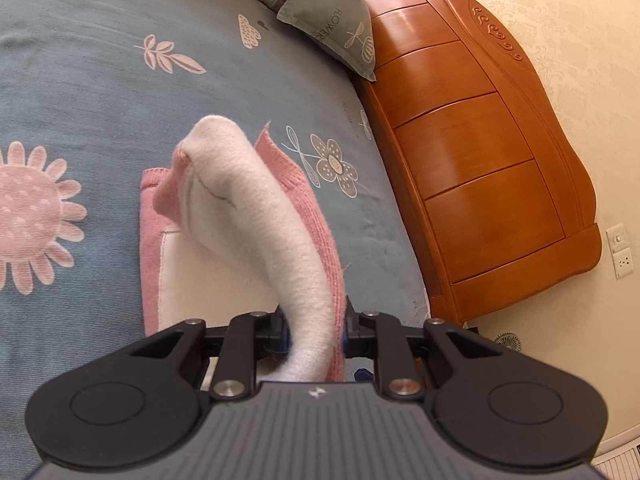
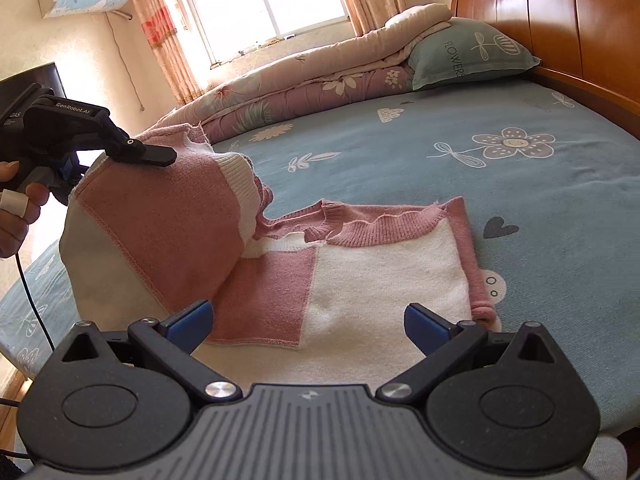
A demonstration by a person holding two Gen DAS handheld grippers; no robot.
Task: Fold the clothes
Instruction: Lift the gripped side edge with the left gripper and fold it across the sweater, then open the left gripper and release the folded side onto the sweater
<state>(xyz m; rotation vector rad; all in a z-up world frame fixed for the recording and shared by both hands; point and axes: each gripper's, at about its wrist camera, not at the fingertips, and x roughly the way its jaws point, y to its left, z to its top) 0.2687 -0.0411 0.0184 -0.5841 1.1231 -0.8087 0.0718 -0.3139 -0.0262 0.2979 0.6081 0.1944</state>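
At the far left of the right wrist view we see a person's hand (image 2: 16, 216) gripping the left tool (image 2: 76, 168), which holds up one side of a knitted sweater (image 2: 360, 280). Its fingers are clamped on that lifted fabric; the left wrist view shows the cloth pinched between them, a fuzzy white fold (image 1: 256, 220) curving up and away from the camera.

The sweater is made of pink and white blocks (stitched seams run along the joins) with pink ribbed edging along its far edge. The raised part stands as a slanted flap of pink and pale panels with a white ribbed band near its top. To the right of the flap, the rest lies flat on the bed (image 2: 520, 200), whose blue sheet is printed with flowers, leaves and hearts.

In the foreground we see the right tool (image 2: 308, 326) with its blue-padded fingers (image 2: 192, 320) spread wide apart and gripping nothing, hovering over the near white edge of the sweater.

Further right, a grey-green pillow (image 2: 468, 54) leans by the wooden headboard (image 2: 560, 12).
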